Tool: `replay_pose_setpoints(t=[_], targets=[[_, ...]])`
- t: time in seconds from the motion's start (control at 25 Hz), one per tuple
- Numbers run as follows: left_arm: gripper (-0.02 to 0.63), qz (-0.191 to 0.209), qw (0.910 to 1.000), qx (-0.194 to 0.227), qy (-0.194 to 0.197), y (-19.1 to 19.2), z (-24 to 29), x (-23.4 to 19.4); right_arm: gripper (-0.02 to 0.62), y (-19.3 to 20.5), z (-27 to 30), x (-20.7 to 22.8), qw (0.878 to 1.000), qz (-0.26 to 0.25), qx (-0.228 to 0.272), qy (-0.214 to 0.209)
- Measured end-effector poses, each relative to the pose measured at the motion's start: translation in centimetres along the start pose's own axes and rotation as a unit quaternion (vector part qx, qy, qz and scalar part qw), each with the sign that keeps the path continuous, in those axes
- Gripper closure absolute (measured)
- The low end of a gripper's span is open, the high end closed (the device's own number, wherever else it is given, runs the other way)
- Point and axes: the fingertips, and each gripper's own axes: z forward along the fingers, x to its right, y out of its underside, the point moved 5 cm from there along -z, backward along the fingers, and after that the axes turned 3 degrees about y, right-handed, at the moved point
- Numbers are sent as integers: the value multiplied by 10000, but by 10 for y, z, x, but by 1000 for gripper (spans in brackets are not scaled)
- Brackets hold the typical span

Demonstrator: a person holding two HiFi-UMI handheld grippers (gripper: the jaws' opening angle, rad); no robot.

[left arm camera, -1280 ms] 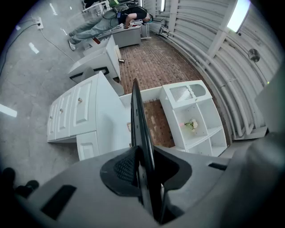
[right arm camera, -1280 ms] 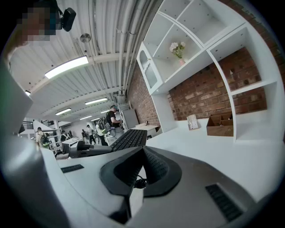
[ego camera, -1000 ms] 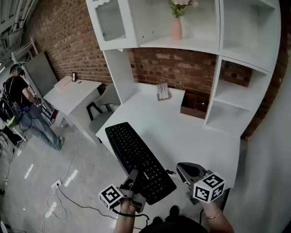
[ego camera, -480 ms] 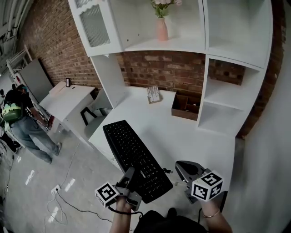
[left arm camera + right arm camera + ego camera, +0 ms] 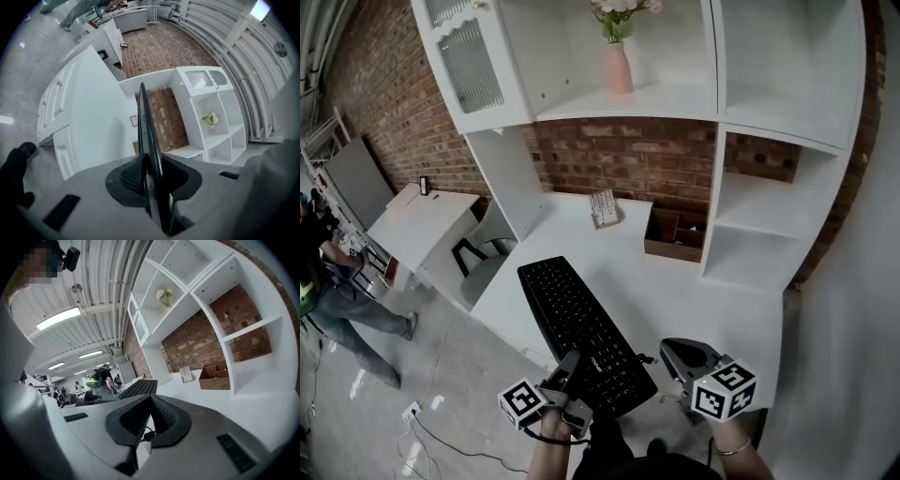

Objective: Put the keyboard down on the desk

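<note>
A black keyboard (image 5: 581, 328) lies slantwise over the front left part of the white desk (image 5: 703, 300), its near end sticking out past the desk's front edge. My left gripper (image 5: 571, 364) is shut on that near end. In the left gripper view the keyboard (image 5: 145, 122) shows edge-on, clamped between the pads of the left gripper (image 5: 152, 161). My right gripper (image 5: 677, 351) hovers at the desk's front edge, right of the keyboard and apart from it. Its pads meet with nothing between them. From the right gripper (image 5: 150, 397) view, the keyboard (image 5: 139, 388) appears at the left.
A brown wooden box (image 5: 675, 234) and a small card stand (image 5: 603, 208) sit at the back of the desk under the white shelves. A pink vase (image 5: 619, 67) is on the shelf above. A chair (image 5: 478, 255), a smaller desk (image 5: 422, 211) and a person (image 5: 328, 291) are at the left.
The view has shifted, so the desk and shelves sit further left and lower. The keyboard stays in my left gripper at much the same angle. The person at the left has walked on.
</note>
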Motion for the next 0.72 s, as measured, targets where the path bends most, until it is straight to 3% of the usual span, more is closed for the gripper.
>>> replay_pose_setpoints(t=[0.4, 0.52, 0.72], targets=[[523, -243, 9951, -959, -73, -66, 95, -52, 591, -16, 84, 35, 9957, 186, 61, 906], [523, -363, 9908, -1296, 116, -88, 126, -60, 591, -22, 111, 38, 9922, 273, 149, 1206], [524, -282, 9802, -1962, 50, -110, 167, -80, 591, -25, 141, 44, 9848, 391, 189, 1682]])
